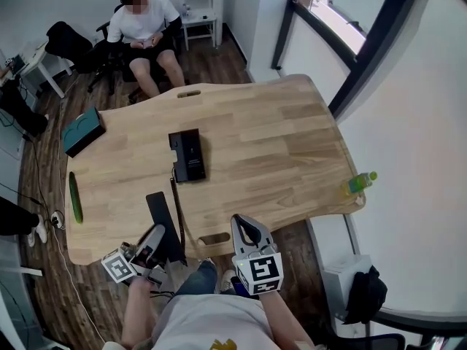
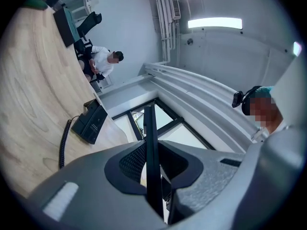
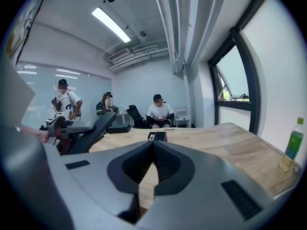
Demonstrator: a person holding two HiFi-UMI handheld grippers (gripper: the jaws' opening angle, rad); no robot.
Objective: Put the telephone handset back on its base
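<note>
Left gripper (image 1: pixel 151 243) is down at the near edge of the table (image 1: pixel 292 144), jaws partly closed and clamped on the handset (image 1: pixel 162 214). Its own view shows the black slab edge-on, pinched between both pads. The handset pokes out past the jaws across the front edge. From above I can't tell whether its far end touches the wood. The curly cord (image 1: pixel 175 195) runs from it up to the base (image 1: pixel 187 155), which sits well apart from it, left of the table's middle.

Right gripper (image 1: pixel 245 226) is at the same near edge, just beside the cable slot (image 1: pixel 214 238), jaws shut tip to tip with nothing in them.

There's clear wood between handset and base, and a wide open stretch right of the base. Everything else hugs the rim: a green bottle (image 1: pixel 359 183) at the right-hand corner, a teal box (image 1: pixel 82 131) on the left edge and a long green thing (image 1: pixel 75 196) near it.

A seated person (image 1: pixel 144 24) is beyond the far edge. Only the right gripper view catches the handset side-on, slanting up from the left gripper, and two people standing (image 3: pixel 64 104) by a glass wall. Only the left gripper view, rolled sideways, shows the ceiling light (image 2: pixel 214 23).
</note>
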